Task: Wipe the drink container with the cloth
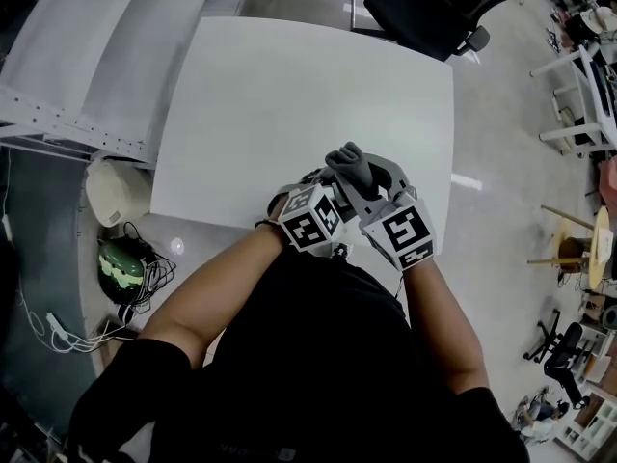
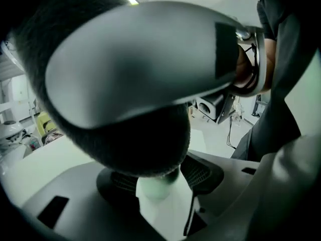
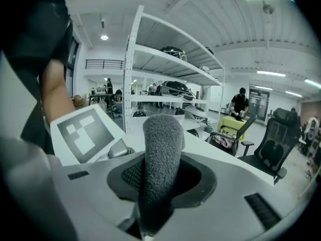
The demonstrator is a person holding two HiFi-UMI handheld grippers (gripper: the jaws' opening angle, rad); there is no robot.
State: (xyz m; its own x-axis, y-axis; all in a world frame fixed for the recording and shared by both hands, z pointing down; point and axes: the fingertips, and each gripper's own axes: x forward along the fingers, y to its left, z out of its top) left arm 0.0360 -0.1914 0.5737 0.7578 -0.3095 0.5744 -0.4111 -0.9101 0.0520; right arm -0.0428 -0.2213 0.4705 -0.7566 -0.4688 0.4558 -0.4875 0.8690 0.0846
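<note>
Seen from the head camera, a person in a black shirt holds both tools close together at the lower middle of the frame, over the near edge of a bare white worktop [image 1: 289, 95]. The two marker cubes sit side by side, almost touching.

The right tongs [image 3: 159, 185] are pinching a grey, fuzzy cloth [image 3: 160, 159]. In the right gripper view the cloth stands upright from between the pads as a thick rolled column at the centre of the frame. The left tool's marker cube [image 3: 85, 132] shows at the left, just beside it.

The left tongs [image 2: 159, 182] are closed on the drink container [image 2: 154, 191]. Only a small pale, whitish-green part of it shows, low in the middle of the left gripper view, wedged between the two dark pads. The cloth presses down on top of the container as a dark fuzzy mass. The grey body of the right tool fills the upper part of that frame.

In the head view the cloth pokes up as a grey knot above the two cubes, and the container cannot be made out there.

A black office chair [image 1: 434, 8] stands beyond the worktop at the upper right. A white shelving rack [image 3: 165, 59] rises behind the cloth in the right gripper view.
</note>
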